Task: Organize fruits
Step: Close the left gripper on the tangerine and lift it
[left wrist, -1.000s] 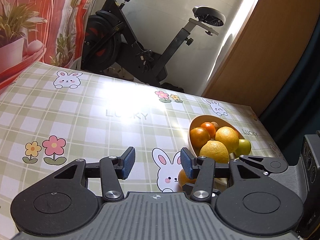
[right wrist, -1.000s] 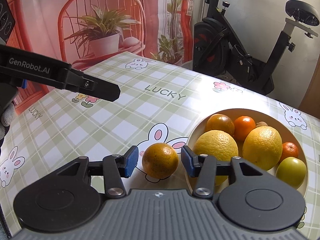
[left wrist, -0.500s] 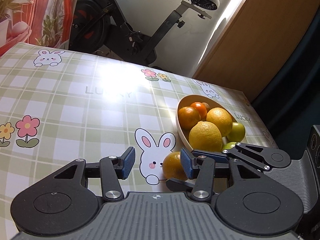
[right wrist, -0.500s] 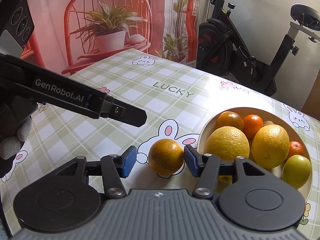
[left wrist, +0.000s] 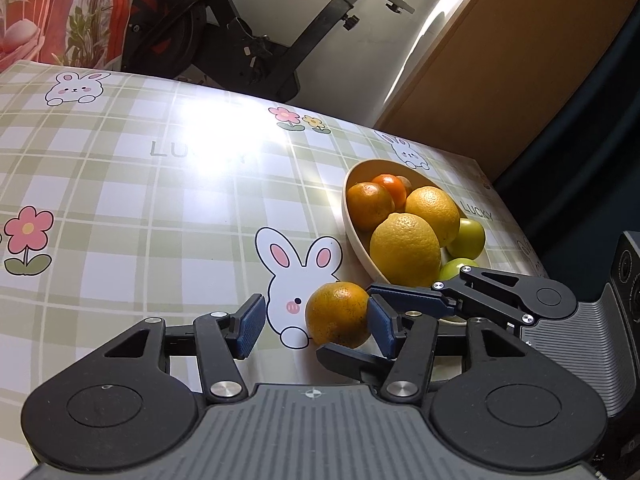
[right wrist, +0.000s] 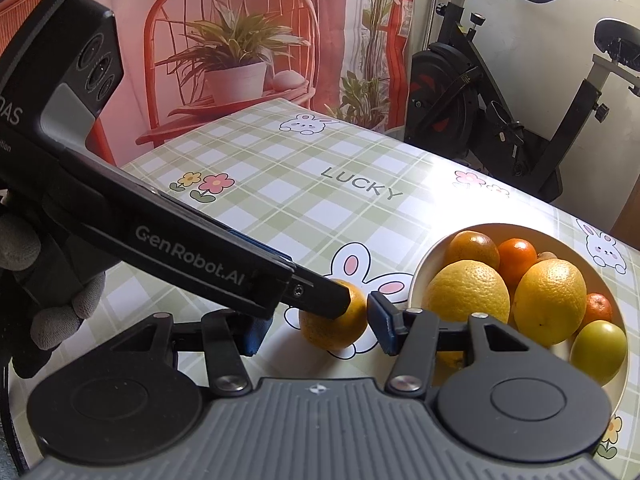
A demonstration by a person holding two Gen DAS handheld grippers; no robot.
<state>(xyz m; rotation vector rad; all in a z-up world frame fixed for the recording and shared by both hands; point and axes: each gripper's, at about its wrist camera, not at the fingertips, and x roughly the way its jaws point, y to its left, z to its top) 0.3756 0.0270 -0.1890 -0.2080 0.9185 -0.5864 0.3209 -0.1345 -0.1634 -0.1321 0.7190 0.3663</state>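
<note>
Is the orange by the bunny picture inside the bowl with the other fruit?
No, the orange sits on the checked tablecloth beside the bowl, which holds the other fruit.

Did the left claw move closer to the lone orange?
Yes. In the right claw's view, the left claw slid right across the tablecloth onto the orange.

exercise bike (right wrist: 516, 92) by white wall (left wrist: 400, 40).
</note>
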